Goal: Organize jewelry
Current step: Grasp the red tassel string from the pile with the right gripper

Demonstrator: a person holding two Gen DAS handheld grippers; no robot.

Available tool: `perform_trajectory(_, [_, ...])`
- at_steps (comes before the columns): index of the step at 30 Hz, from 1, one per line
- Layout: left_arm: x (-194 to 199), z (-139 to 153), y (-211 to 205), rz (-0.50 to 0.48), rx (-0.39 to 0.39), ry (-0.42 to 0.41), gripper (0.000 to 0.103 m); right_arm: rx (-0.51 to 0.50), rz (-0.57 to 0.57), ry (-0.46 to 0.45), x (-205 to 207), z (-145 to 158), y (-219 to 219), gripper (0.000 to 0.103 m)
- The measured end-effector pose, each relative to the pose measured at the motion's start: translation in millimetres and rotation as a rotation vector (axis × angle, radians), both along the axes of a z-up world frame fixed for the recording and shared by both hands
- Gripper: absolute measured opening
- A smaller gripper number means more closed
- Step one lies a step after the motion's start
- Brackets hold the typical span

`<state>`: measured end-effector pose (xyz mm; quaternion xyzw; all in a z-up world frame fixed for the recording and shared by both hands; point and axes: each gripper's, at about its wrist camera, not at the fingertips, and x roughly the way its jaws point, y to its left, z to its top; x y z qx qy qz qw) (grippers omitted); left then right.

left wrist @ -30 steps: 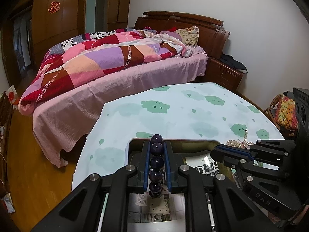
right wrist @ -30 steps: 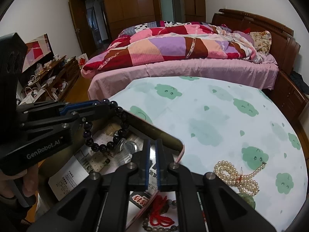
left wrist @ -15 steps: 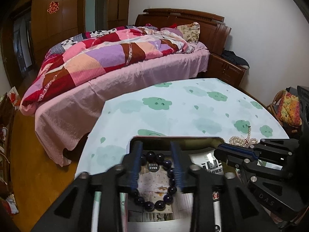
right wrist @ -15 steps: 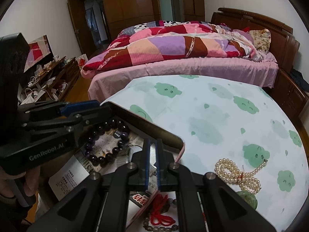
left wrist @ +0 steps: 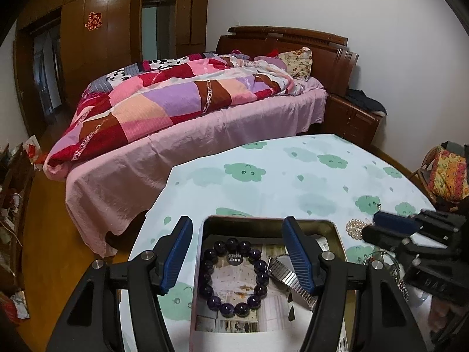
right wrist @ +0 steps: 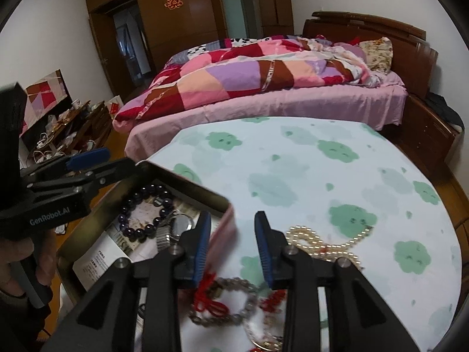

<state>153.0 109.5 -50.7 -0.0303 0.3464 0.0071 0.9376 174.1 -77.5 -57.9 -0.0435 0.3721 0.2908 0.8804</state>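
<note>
The dark purple bead bracelet [left wrist: 234, 275] lies in a loose ring, glossy round beads, flat inside the metal tin [left wrist: 337, 234]. The left gripper [left wrist: 237, 252] has just been opening and stands wide with nothing pinched, and the right gripper [right wrist: 233, 246] has just parted too, empty above the tablecloth [right wrist: 293, 170].

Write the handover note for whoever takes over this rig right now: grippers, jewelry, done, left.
Left gripper: jaws have just been opening, empty, above the tin box.
Right gripper: jaws have just been opening, nothing gripped, beside the tin's pink rim.
Done: dark bead bracelet lies in the tin beside a metal-band watch.
Left: pearl necklace, red-cord bead bracelet remain on the tablecloth.
</note>
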Motion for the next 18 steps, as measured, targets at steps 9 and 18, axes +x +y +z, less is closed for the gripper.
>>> perform_trajectory(9, [-21, -3, -18, 0.007, 0.006, -0.014, 0.064, 0.000, -0.031, 0.039, -7, -15, -28, 0.038])
perform_trajectory(18, [-37, -11, -14, 0.060, 0.007, -0.002, 0.064, -0.042, 0.091, 0.078, -36, -36, -13, 0.038])
